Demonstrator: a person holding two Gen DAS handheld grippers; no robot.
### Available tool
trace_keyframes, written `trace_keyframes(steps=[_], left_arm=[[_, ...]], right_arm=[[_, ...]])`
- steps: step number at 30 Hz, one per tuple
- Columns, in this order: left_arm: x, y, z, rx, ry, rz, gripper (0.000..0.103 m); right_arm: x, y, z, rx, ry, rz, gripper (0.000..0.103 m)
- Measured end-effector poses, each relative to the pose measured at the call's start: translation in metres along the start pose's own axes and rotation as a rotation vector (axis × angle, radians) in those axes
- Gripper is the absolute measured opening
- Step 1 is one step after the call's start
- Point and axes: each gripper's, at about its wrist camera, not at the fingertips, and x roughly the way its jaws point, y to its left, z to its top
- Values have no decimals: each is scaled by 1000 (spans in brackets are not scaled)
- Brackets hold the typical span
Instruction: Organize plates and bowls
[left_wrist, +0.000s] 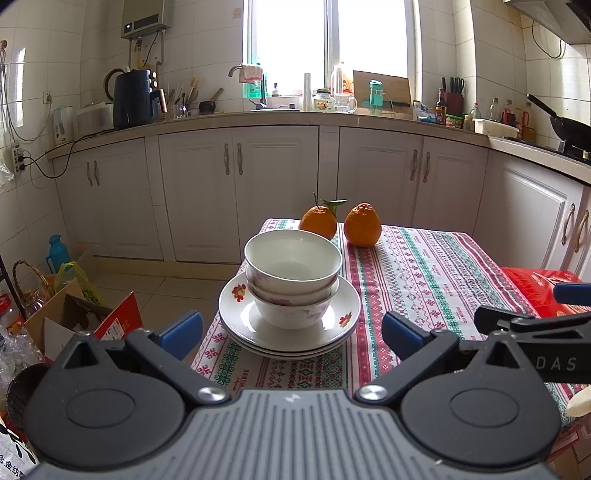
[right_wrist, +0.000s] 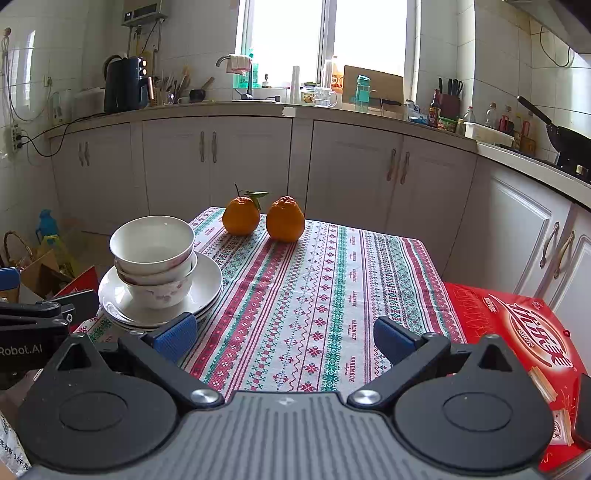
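Three white bowls (left_wrist: 293, 275) with faint floral print are nested upright on a stack of white plates (left_wrist: 236, 314) with red flower marks, at the table's left edge. The stack also shows in the right wrist view, bowls (right_wrist: 153, 258) on plates (right_wrist: 207, 284). My left gripper (left_wrist: 291, 334) is open and empty, its blue pads either side of the stack's near rim, just short of it. My right gripper (right_wrist: 284, 338) is open and empty over the patterned tablecloth (right_wrist: 314, 295), right of the stack.
Two oranges (left_wrist: 319, 221) (left_wrist: 362, 224) sit at the table's far edge. A red box (right_wrist: 517, 332) lies at the right end of the table. Cardboard boxes and bags (left_wrist: 74, 317) crowd the floor on the left. White cabinets (left_wrist: 236, 184) stand behind.
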Motion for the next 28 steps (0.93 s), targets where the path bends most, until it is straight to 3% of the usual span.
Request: trace_keyframes(steps=[28], left_arm=[[0, 0, 2, 5, 1, 8, 102]], right_arm=[[-2, -1, 1, -1, -4, 0, 103]])
